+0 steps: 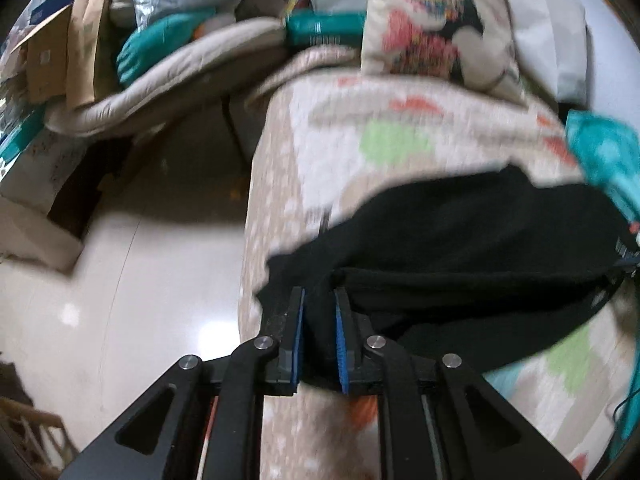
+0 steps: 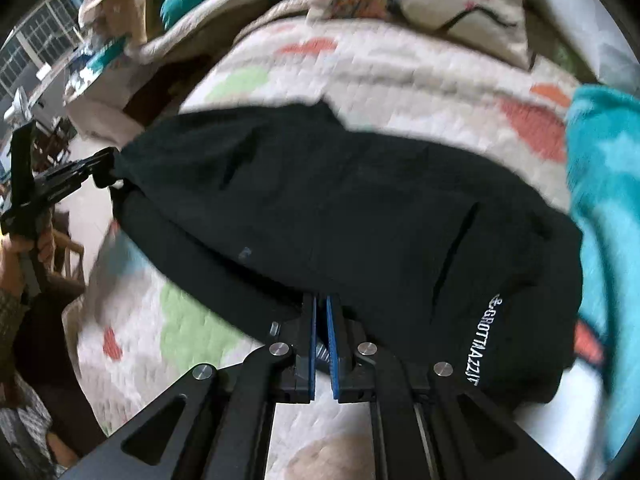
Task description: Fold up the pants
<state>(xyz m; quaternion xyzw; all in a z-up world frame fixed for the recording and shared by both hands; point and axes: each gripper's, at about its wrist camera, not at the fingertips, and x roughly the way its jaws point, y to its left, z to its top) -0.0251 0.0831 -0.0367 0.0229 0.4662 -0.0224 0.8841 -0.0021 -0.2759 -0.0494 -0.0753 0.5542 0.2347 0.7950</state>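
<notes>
Black pants with white lettering near one end lie across a patterned quilt on a bed. They also show in the left wrist view. My left gripper is shut on the pants' left edge, with black cloth between its blue pads. It also shows at the left of the right wrist view, holding that end lifted. My right gripper is shut on the near edge of the pants. Both views are blurred by motion.
A teal blanket lies on the bed's right side. A printed pillow sits at the head. The bed's left edge drops to a glossy floor. Boxes and bags pile beyond it.
</notes>
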